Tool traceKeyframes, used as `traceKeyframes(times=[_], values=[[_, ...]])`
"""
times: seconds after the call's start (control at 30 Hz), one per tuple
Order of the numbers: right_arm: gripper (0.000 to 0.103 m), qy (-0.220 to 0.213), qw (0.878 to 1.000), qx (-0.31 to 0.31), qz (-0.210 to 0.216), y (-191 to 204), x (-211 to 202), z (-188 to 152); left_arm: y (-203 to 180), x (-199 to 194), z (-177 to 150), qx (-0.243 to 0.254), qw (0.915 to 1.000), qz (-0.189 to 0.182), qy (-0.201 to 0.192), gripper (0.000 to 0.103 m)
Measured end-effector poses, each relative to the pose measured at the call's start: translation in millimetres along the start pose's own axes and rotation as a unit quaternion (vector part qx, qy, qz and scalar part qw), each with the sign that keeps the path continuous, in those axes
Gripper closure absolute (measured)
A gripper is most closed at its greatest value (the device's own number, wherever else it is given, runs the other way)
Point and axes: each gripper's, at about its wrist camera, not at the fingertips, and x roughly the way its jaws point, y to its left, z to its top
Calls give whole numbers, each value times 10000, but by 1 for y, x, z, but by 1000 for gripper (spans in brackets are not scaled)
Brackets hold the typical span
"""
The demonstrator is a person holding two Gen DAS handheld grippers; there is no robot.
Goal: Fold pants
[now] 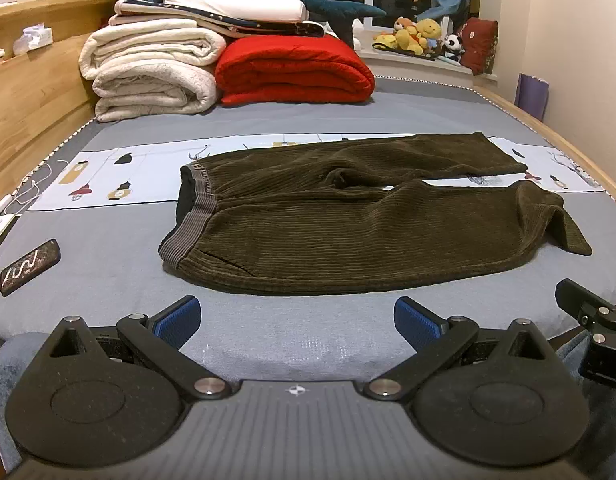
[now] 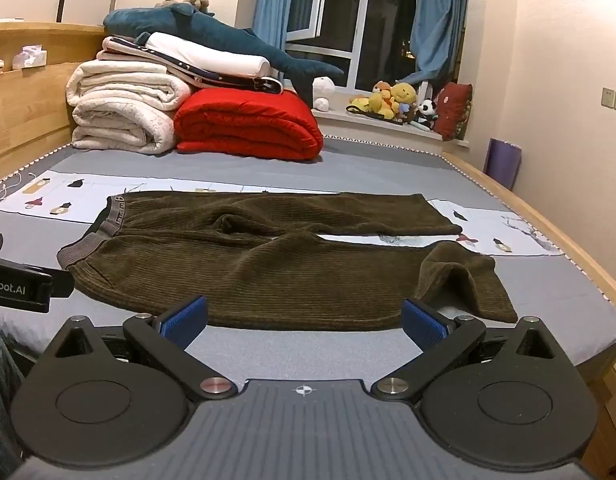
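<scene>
Dark brown corduroy pants (image 1: pixel 348 220) are laid flat on the grey bed sheet (image 1: pixel 107 280), waistband left. Left gripper (image 1: pixel 295 322) and right gripper (image 2: pixel 303 322) are held level near the bed's front edge, jaws spread wide, nothing gripped, pants untouched.

only clear text is "robot.ai" on the black left gripper (image 2: pixel 17 286), poking in just left of the right claw. there's lettering on the pants (image 2: pixel 267 256) waistband too, can't read it.
</scene>
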Motion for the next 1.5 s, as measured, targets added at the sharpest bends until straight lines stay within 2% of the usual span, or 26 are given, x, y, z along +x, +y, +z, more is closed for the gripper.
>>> traceKeyframes(times=[1.5], values=[[1, 78, 10000, -7, 41, 0, 6, -4, -2, 3, -4, 4, 10000, 20, 91, 0]])
